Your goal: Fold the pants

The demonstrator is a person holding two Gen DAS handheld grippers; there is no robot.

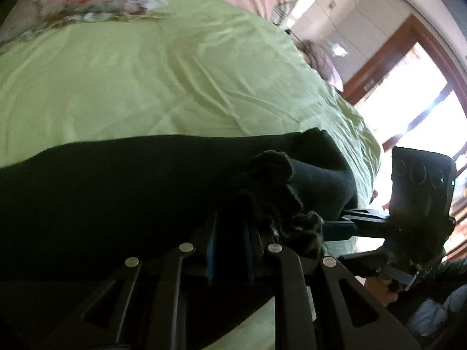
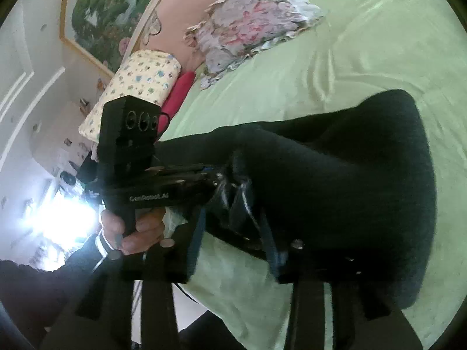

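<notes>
The black pants (image 1: 122, 192) are pinched at one bunched end by both the left gripper (image 1: 230, 233) and the right gripper (image 2: 233, 192) (side by side above the green bedsheet (image 1: 151, 87)), so a fold appears under way, and the held end is next to be carried over and laid flat.

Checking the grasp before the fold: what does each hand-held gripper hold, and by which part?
Both grip the black fabric pants: left hand-held gripper and right hand-held gripper each pinch a bunched edge; which part is unclear.
</notes>
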